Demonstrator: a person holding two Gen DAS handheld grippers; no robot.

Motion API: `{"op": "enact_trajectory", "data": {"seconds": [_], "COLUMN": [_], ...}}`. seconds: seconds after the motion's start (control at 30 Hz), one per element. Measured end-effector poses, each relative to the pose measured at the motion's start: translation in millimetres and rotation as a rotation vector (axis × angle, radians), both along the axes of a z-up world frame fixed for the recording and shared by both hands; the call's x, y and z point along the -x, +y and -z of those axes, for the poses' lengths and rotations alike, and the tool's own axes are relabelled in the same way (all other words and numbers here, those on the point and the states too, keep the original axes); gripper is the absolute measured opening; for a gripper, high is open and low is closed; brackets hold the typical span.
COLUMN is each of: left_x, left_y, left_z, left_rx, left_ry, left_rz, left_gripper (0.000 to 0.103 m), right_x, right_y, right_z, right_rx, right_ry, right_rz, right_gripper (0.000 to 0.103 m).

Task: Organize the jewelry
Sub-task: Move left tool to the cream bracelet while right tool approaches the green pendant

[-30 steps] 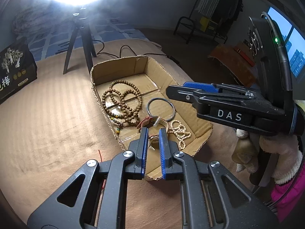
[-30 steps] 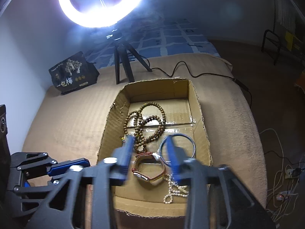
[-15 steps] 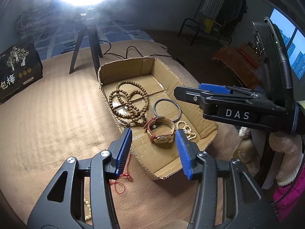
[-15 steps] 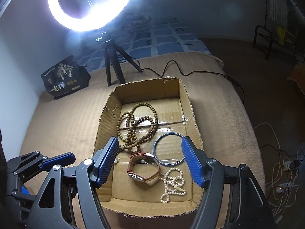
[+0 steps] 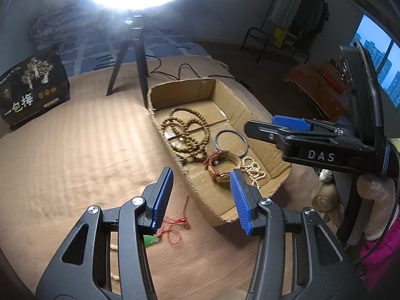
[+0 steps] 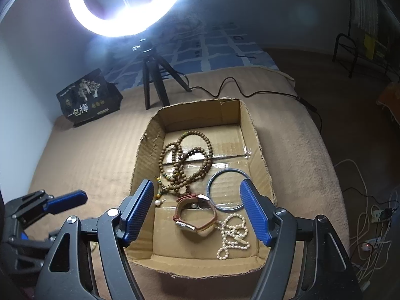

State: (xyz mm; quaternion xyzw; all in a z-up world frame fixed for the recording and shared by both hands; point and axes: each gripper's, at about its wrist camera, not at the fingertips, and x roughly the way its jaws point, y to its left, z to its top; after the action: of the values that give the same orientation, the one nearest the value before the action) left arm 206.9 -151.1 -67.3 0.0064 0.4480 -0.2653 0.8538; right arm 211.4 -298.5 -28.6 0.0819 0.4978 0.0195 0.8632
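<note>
An open cardboard box (image 6: pixel 147 147) (image 5: pixel 277 172) lies on the tan blanket. In it are brown wooden beads (image 6: pixel 186 165) (image 5: pixel 186 135), a metal bangle (image 6: pixel 228 191) (image 5: pixel 231 142), a brown-strap watch (image 6: pixel 196 216) (image 5: pixel 221 166) and a white pearl string (image 6: pixel 233 235) (image 5: pixel 253 168). A red cord with a green pendant (image 5: pixel 175 225) lies on the blanket left of the box. My left gripper (image 5: pixel 201 200) is open and empty above the box's near left corner. My right gripper (image 6: pixel 197 212) is open and empty above the watch.
A ring light on a black tripod (image 6: pixel 155 85) (image 5: pixel 132 70) stands behind the box. A black printed bag (image 6: pixel 87 100) (image 5: pixel 30 90) sits at the back left. Cables (image 6: pixel 370 212) lie on the floor at right. Small beads (image 5: pixel 113 240) lie under the left gripper.
The left gripper opened, letting go of the watch in the box, and drew back to the left. The right gripper opened wide and rose a little.
</note>
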Motion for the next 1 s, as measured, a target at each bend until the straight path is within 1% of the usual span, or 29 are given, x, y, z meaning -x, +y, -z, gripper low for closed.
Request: {"op": "enact_trajectory", "data": {"seconds": [0.27, 0.5, 0.67, 0.77, 0.87, 1.0], "left_x": [1, 7, 16, 19, 19, 20], "left_y": [48, 101, 126, 135, 141, 144], "left_z": [-3, 9, 23, 38, 54, 70], "left_rx": [-0.023, -0.045, -0.074, -0.086, -0.095, -0.107], "left_ry": [0.003, 0.043, 0.077, 0.117, 0.166, 0.209], "left_rz": [-0.068, -0.136, -0.144, -0.147, -0.152, -0.145], "left_gripper": [0.048, 0.048, 0.048, 0.048, 0.048, 0.048], "right_x": [11, 20, 25, 26, 27, 28], "right_y": [30, 68, 99, 112, 126, 140], "right_z": [-11, -10, 1, 10, 20, 35], "right_rx": [-0.006, -0.022, -0.043, -0.081, -0.081, -0.084], "right_ry": [-0.023, -0.016, 0.018, 0.043, 0.063, 0.104], "right_rz": [-0.084, -0.182, -0.286, -0.334, -0.380, -0.453], "right_gripper": [0.071, 0.071, 0.071, 0.071, 0.071, 0.071]}}
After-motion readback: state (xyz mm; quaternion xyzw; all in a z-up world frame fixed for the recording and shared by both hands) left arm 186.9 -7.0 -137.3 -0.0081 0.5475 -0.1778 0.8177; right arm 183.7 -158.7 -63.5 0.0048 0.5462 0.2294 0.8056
